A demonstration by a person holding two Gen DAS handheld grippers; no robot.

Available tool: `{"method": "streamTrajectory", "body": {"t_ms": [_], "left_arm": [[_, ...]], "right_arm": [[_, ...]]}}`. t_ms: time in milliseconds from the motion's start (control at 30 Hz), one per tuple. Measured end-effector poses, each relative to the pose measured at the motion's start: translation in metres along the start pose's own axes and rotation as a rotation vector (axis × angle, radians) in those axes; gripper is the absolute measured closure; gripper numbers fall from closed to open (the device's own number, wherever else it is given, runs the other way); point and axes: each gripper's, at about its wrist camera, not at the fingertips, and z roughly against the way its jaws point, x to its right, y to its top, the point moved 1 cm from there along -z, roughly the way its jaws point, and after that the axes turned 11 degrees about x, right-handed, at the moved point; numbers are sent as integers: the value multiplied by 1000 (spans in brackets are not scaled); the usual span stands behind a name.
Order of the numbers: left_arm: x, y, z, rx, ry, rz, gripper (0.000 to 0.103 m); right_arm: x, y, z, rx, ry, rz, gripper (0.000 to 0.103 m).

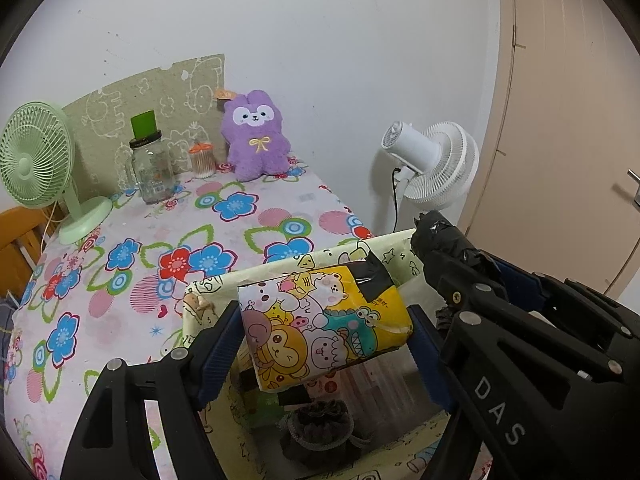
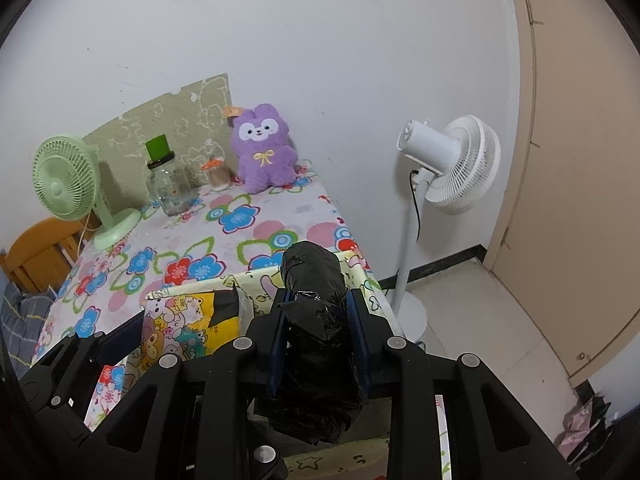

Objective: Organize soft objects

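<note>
Left tongs (image 1: 326,334) clamped on a cartoon-printed tissue pack (image 1: 324,324), held over the open top of a pale yellow fabric storage box (image 1: 280,270) at the near edge of the floral tabletop (image 1: 160,240). Right tongs (image 2: 318,340) narrowed on a black plastic-wrapped bundle (image 2: 316,304), just beside the pack, above the same box. Dark drawstring pouch (image 1: 320,426) lying inside the box. Purple plush bunny (image 1: 256,140) upright against the wall, well apart.

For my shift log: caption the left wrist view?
Left gripper holds a cartoon-print tissue pack above an open fabric bin at the floral table's edge.
</note>
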Motion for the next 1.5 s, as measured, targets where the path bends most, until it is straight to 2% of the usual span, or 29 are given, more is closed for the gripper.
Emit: {"method": "streamTrajectory", "body": {"t_ms": [100,167,267,633,767,867,933,1100,1500], "left_arm": [[0,-1,-3,-7,-6,-1,19],[0,-1,-4,-7,-3,-4,11],[-1,-1,-3,-6,2,-14,6],[-11,-2,-1,-14,71,-47,5],[-16,-3,-1,-21,85,-48,5],[-21,-4,0,-26,92,-44,5],[-24,-5,1,-29,97,-42,5],[-28,-5,5,-28,99,-35,5],[-32,-5,23,-10,85,-30,5]], "right_arm": [[1,-1,-3,-5,-2,-4,71],[0,-2,-5,-10,-1,-4,72],[0,-2,-8,-15,2,-3,72],[-11,-5,-17,-40,43,2,72],[-17,-7,-21,-47,56,10,68],[-21,-8,-21,-47,62,17,60],[-24,-8,-22,-49,72,19,48],[-30,-9,-20,-40,77,26,34],[-38,-6,-1,-12,68,37,20]]}}
